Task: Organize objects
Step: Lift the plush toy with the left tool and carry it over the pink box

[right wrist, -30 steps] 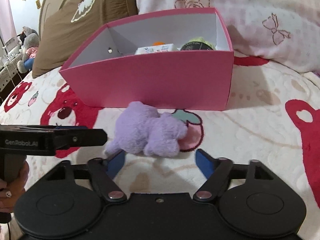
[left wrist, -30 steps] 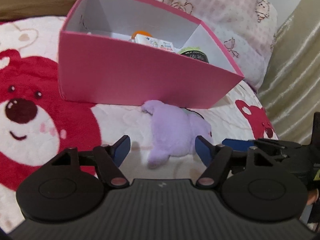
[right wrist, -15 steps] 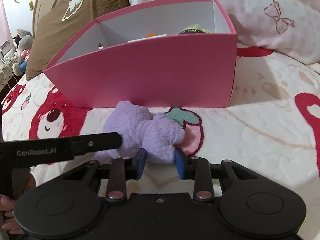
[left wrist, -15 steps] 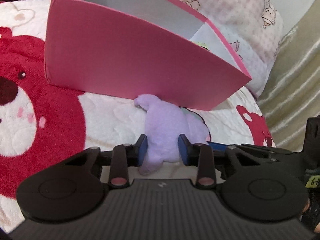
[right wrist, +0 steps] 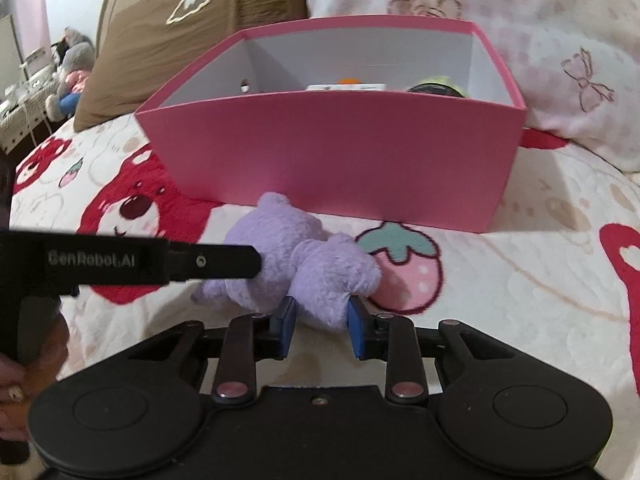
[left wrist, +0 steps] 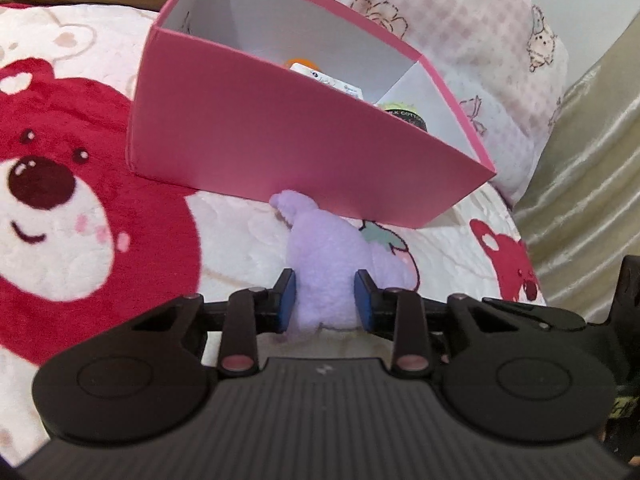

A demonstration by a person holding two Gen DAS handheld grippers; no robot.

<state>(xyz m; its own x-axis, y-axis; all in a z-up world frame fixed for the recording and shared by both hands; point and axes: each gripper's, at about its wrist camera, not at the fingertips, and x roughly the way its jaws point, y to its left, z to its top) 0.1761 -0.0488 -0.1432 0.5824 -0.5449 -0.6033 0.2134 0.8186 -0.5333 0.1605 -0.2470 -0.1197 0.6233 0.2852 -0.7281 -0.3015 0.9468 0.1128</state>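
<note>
A purple plush toy (left wrist: 320,240) lies on the bear-print blanket, right in front of the pink box (left wrist: 280,140). My left gripper (left wrist: 325,292) is shut on the toy's near end, with the blue pads pressing into the fur on both sides. In the right wrist view the same plush toy (right wrist: 296,256) lies before the pink box (right wrist: 340,148), and my right gripper (right wrist: 320,312) is shut on its other end. One of the left gripper's fingers (right wrist: 212,260) reaches in from the left and touches the toy. The box holds a white packet (left wrist: 328,78), an orange item and a green-topped jar (left wrist: 402,112).
A brown pillow (right wrist: 180,28) and a pink checked pillow (right wrist: 540,40) lie behind the box. A beige curtain (left wrist: 592,160) hangs at the right. A person's hand (right wrist: 16,392) holds the left gripper's handle. A grey stuffed toy (right wrist: 72,68) sits far off to the left.
Both grippers went from wide open to shut on the purple plush toy. The left wrist view dipped toward the box wall, then came back so the box's inside shows again.
</note>
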